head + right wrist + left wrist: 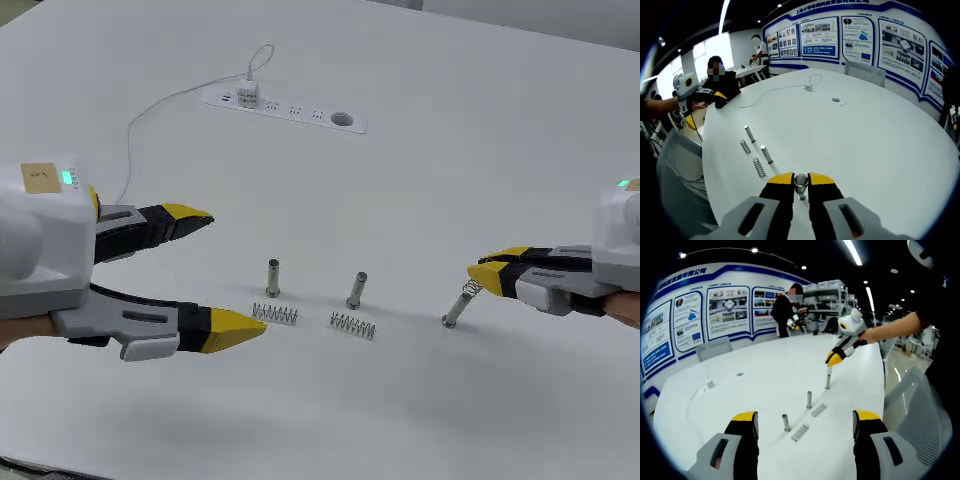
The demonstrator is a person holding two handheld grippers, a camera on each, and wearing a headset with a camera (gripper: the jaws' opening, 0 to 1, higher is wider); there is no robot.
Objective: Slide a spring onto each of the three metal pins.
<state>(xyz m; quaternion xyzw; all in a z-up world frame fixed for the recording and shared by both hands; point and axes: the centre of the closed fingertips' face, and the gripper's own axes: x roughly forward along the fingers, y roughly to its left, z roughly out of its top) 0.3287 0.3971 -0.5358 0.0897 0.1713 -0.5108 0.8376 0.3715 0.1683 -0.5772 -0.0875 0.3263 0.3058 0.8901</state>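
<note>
Springs (275, 314) 3, pins (273, 277) 3, right tool (486, 273) pinching 1 spring (800, 181), left tool (236, 272) wide

White table (450, 180), white power strip (285, 108) and cable (170, 100), every pin (273, 277) and spring (275, 314) silver, left tool (232, 272) and right tool (477, 272) grey-black with yellow tips, white housings and small green lights.

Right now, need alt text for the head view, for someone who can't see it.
The right gripper holds a spring in its jaws at the top of the right pin on a white table. The middle pin and left pin are bare, with loose springs lying in front of them; the left gripper is open beside them.
</note>
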